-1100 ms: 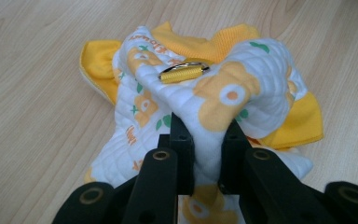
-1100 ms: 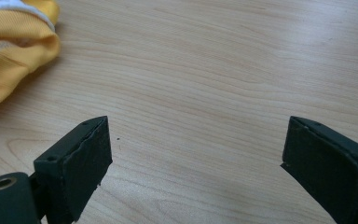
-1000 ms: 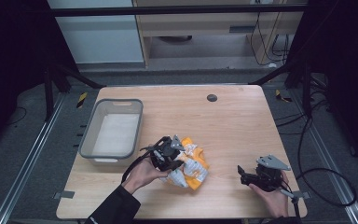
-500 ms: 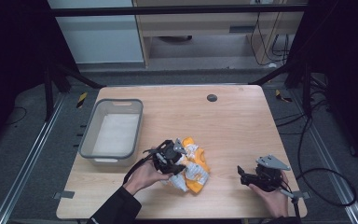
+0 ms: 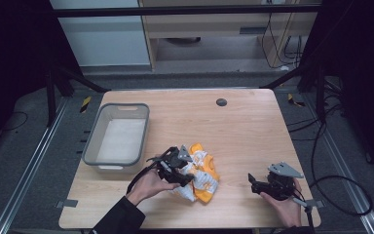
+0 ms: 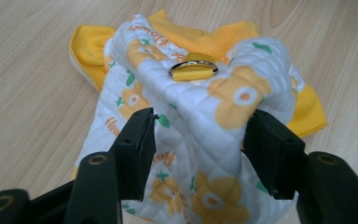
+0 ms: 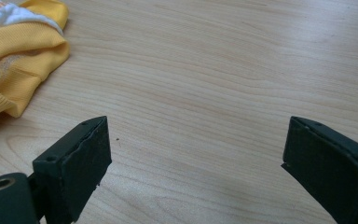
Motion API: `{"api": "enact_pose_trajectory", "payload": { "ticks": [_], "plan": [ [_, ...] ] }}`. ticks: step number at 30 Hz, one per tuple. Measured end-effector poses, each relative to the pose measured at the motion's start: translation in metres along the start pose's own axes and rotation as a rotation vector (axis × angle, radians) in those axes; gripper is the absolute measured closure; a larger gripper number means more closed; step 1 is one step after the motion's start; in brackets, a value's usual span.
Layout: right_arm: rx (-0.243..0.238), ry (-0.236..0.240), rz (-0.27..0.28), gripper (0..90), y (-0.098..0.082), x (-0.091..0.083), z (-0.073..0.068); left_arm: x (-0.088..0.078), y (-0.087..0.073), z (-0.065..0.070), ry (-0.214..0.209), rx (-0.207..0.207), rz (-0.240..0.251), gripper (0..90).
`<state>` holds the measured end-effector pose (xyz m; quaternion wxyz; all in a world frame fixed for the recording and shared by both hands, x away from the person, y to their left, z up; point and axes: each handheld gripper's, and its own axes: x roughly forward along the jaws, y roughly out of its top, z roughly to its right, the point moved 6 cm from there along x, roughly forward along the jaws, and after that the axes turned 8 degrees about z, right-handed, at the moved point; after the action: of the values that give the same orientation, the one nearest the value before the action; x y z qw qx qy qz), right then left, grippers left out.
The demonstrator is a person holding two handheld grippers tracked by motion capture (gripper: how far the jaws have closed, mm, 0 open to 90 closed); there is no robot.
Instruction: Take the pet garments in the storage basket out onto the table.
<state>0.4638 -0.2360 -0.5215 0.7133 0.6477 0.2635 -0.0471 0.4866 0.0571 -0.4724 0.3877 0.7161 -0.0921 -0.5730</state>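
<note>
Quilted pet garment (image 5: 198, 173), white with orange flower prints and yellow ribbed trim, lies crumpled on the wooden table (image 5: 243, 131) toward the near edge, a little left of the middle. In the left gripper view its fabric (image 6: 200, 135) bulges up in a fold between the two black jaws of the left claw (image 6: 200, 140); both jaws press against the sides of that fold, so the claw is gripping the cloth. A silver D-ring on a yellow webbing loop (image 6: 193, 71) sits on top of the fold just beyond the jaws, and orange lettering runs along the white panel. In the high view the left claw (image 5: 181, 171) lies over the garment's left part, held by the person's left hand (image 5: 151, 184) coming from a dark sleeve.

To the right and well apart from the garment, the right claw (image 5: 254, 184) rests low over bare wood, held by the right hand (image 5: 286, 207), with its grey three-cornered plate (image 5: 285, 169) on top. In the right gripper view its jaws stand wide apart with nothing between them but table grain, and a yellow edge of the garment (image 7: 23, 51) shows at the upper left.

A grey plastic bin (image 5: 97, 146) sits on the left part of the table, near the garment but not touching it. A small dark round disc (image 5: 221, 102) lies near the far edge
</note>
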Motion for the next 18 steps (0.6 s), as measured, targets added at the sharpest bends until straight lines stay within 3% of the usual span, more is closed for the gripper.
{"api": "enact_pose_trajectory", "payload": {
  "ticks": [9,18],
  "plan": [
    [0.001,-0.001,-0.002,7.6,0.0,0.0,0.0,-0.018,-0.006,-0.002,0.02,-0.008,0.038,32.4],
    [-0.005,-0.003,0.003,7.5,0.0,0.0,0.001,-0.034,-0.017,-0.008,0.063,-0.037,0.081,29.5]
  ]
}}
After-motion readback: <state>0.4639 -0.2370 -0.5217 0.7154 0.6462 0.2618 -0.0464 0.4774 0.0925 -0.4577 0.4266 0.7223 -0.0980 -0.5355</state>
